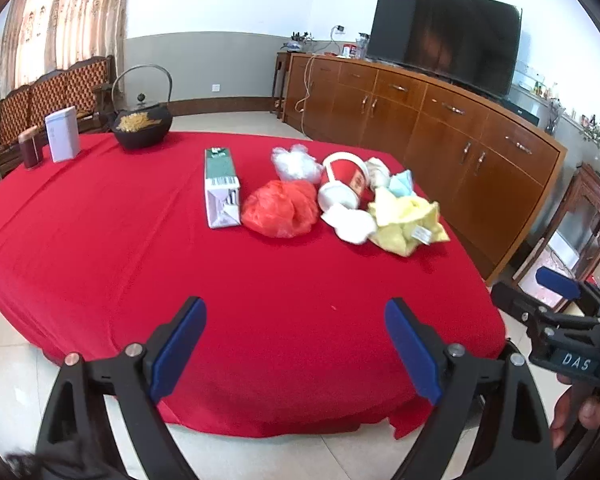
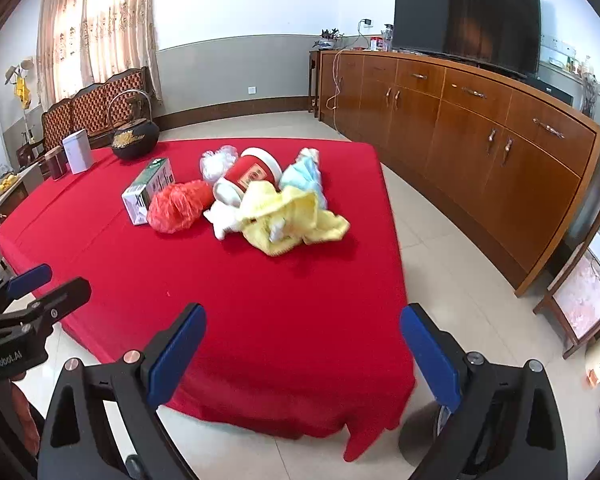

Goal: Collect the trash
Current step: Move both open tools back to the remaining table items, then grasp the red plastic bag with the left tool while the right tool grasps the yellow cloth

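Note:
Trash lies in a cluster on the red tablecloth (image 1: 100, 248) (image 2: 284, 300): a green-and-white carton (image 1: 220, 188) (image 2: 148, 190), a crumpled red plastic bag (image 1: 280, 208) (image 2: 178, 206), a clear crumpled bag (image 1: 294, 162) (image 2: 216, 164), a tipped red-and-white cup (image 1: 346, 184) (image 2: 248, 178), white tissue (image 1: 350, 222) (image 2: 222, 218), a yellow cloth (image 1: 408, 220) (image 2: 292, 216) and a light blue cloth (image 1: 400, 184) (image 2: 306, 174). My left gripper (image 1: 296, 348) is open and empty above the table's near edge. My right gripper (image 2: 302, 354) is open and empty, over the near right corner.
A black kettle (image 1: 142, 120) (image 2: 134, 138), a white tin (image 1: 63, 134) (image 2: 77, 151) and a dark jar (image 1: 31, 148) (image 2: 56, 163) stand at the table's far left. A long wooden cabinet (image 1: 440, 128) (image 2: 480, 132) with a TV (image 1: 444, 36) runs along the right. Tiled floor surrounds the table.

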Tool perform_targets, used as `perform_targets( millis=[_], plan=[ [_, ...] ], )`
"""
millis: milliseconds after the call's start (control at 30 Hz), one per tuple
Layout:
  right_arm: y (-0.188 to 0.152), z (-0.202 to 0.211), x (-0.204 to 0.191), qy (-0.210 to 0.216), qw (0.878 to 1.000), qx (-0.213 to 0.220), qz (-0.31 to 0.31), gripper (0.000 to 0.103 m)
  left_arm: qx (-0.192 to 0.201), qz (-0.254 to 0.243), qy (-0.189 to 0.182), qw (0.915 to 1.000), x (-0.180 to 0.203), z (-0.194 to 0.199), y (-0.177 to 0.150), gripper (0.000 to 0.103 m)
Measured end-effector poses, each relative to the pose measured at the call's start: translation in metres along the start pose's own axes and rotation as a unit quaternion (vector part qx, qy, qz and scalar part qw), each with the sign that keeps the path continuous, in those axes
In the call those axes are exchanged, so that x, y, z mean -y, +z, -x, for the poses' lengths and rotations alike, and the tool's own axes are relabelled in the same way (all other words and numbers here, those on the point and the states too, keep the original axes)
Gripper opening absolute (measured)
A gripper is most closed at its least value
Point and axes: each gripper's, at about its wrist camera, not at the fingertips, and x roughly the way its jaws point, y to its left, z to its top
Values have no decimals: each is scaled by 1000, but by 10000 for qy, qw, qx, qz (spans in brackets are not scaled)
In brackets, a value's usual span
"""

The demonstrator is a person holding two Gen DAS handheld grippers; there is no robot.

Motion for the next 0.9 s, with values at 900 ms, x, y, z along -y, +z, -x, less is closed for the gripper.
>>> perform_targets(
  millis=[900],
  plan=[
    [53, -132, 4, -33, 9985, -520, -152, 86, -501, -186, 76, 9985, -3, -112, 51, 75]
  ],
)
